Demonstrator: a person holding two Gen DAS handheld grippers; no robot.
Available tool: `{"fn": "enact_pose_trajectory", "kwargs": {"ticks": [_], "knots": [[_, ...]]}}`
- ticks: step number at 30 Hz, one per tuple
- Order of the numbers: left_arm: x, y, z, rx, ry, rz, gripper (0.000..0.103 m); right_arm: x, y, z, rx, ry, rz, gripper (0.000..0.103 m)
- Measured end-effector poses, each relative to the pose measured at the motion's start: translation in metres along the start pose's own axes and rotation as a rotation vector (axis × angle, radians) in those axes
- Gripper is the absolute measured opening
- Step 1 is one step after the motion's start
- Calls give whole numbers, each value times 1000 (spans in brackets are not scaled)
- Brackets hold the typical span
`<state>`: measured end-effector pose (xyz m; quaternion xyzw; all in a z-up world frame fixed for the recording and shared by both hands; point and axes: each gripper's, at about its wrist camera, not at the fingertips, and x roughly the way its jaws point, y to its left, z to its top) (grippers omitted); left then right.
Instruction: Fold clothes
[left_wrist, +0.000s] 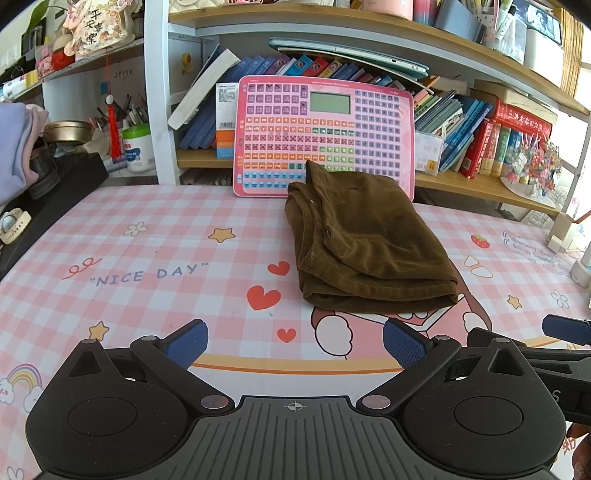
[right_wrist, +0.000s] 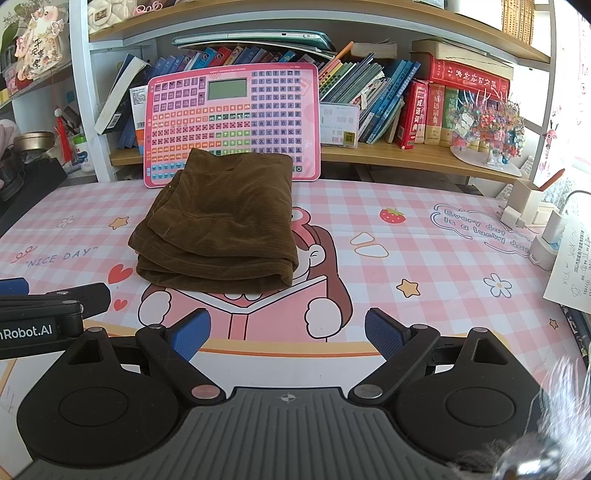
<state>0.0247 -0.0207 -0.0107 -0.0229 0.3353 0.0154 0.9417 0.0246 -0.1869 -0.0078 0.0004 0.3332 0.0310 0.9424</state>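
Brown corduroy garment (left_wrist: 365, 240) lies folded into a thick rectangular stack on the worktop (left_wrist: 147, 258), which has a pink check mat w/ "NICE DAY" print, hearts and stars. Stack sits toward the back-centre of the mat, its far edge just in front of a pink learning-machine keyboard board (left_wrist: 325, 125) that leans upright against the bookshelf (left_wrist: 480, 184); garment hides the board's lower middle. In right wrist view the same garment (right_wrist: 221, 225) partly covers a cartoon bear figure (right_wrist: 321, 258) printed on the mat. Left gripper (left_wrist: 293, 341) hovers near the front edge, fingers spread wide apart, nothing between the blue pads, well short of the cloth. Right gripper (right_wrist: 287, 332) is likewise spread wide and empty, also apart from the garment. Grippers sit side by side: right one's blue tip shows at the right edge of the left view. White chargers (right_wrist: 546, 229) and a paper note (right_wrist: 572, 273) lie on the right side of the worktop.
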Motion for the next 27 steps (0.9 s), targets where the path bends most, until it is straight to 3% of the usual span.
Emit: {"fn": "enact_pose_trajectory", "kwargs": {"ticks": [27], "knots": [[2,0,-1,-14,17,7,103,0,-1,-1,2,5,1,90]]}}
